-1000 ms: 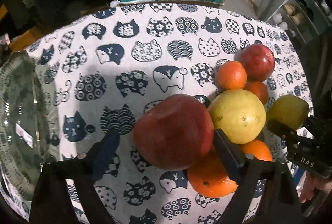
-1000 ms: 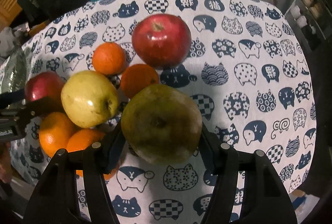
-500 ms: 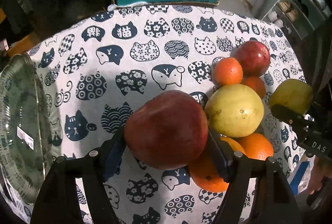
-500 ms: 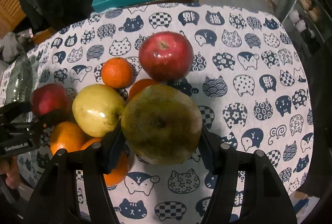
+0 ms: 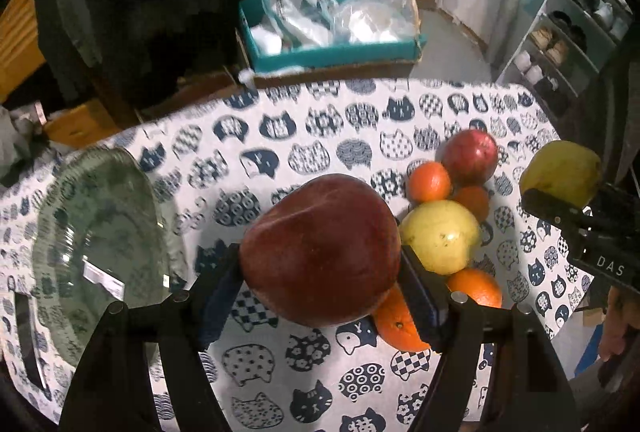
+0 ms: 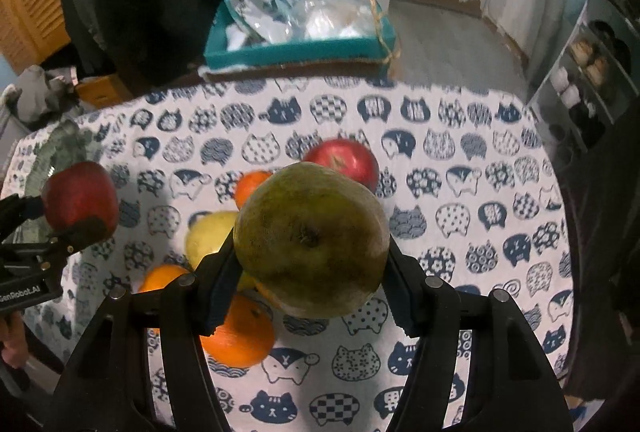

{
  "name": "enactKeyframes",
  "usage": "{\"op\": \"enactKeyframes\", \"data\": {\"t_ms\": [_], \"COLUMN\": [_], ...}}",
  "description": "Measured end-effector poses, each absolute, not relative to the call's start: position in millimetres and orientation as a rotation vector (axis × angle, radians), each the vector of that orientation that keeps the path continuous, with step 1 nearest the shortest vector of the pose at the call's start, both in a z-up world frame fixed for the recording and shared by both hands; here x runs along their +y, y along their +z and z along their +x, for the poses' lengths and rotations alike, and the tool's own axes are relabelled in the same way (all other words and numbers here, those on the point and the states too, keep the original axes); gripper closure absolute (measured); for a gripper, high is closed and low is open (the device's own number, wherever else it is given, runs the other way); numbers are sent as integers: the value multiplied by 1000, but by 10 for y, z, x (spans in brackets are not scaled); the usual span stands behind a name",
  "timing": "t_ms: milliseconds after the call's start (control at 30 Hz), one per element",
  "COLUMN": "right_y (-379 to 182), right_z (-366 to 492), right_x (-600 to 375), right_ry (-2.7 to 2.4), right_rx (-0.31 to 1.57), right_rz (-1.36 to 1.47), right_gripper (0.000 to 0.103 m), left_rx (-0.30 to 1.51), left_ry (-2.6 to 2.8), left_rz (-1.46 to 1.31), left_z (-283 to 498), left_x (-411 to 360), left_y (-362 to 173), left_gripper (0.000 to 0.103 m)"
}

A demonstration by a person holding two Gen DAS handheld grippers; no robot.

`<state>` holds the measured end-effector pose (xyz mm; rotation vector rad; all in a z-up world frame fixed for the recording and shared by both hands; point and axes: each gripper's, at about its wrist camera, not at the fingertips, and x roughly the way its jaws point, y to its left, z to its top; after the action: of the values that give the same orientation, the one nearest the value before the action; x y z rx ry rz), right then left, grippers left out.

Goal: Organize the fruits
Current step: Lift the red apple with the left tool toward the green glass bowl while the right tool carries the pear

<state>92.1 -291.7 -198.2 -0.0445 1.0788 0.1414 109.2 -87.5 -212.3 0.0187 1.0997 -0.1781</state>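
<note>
My left gripper (image 5: 320, 280) is shut on a dark red apple (image 5: 320, 248) and holds it above the cat-print cloth. It also shows in the right wrist view (image 6: 80, 200). My right gripper (image 6: 310, 272) is shut on a green pear (image 6: 312, 244), lifted above the fruit pile; the pear also shows in the left wrist view (image 5: 562, 172). On the cloth lie a second red apple (image 5: 470, 156), a yellow apple (image 5: 440, 236) and several oranges (image 5: 430, 182). A glass plate (image 5: 96, 232) sits at the left.
A teal box (image 5: 332, 52) with plastic bags stands beyond the table's far edge. Shelves with shoes (image 5: 568, 32) are at the right. The cat-print cloth (image 5: 320, 120) covers the whole table.
Both grippers have risen with their fruit. The red apple and the pear are now higher above the pile, and more of the room behind the table shows.
</note>
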Motion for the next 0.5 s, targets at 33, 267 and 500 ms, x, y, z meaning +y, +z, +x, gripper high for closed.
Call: {"op": "enactKeyframes", "data": {"t_ms": [33, 267, 500], "right_y": [-1922, -1654, -1399], "right_z": [906, 869, 804], "right_x": [-2892, -2740, -2566], "right_ry": [144, 172, 209], "right_rx": [1064, 999, 936], "right_rz": [-52, -63, -74], "right_gripper": [39, 39, 39], "left_rx": [1085, 1023, 958], "left_ry": [-176, -177, -166], "left_rz": [22, 6, -4], "left_z": [1077, 972, 856], "left_x": [-863, -761, -615], "left_y": [-2073, -1787, -1512], "left_gripper": [26, 26, 26]}}
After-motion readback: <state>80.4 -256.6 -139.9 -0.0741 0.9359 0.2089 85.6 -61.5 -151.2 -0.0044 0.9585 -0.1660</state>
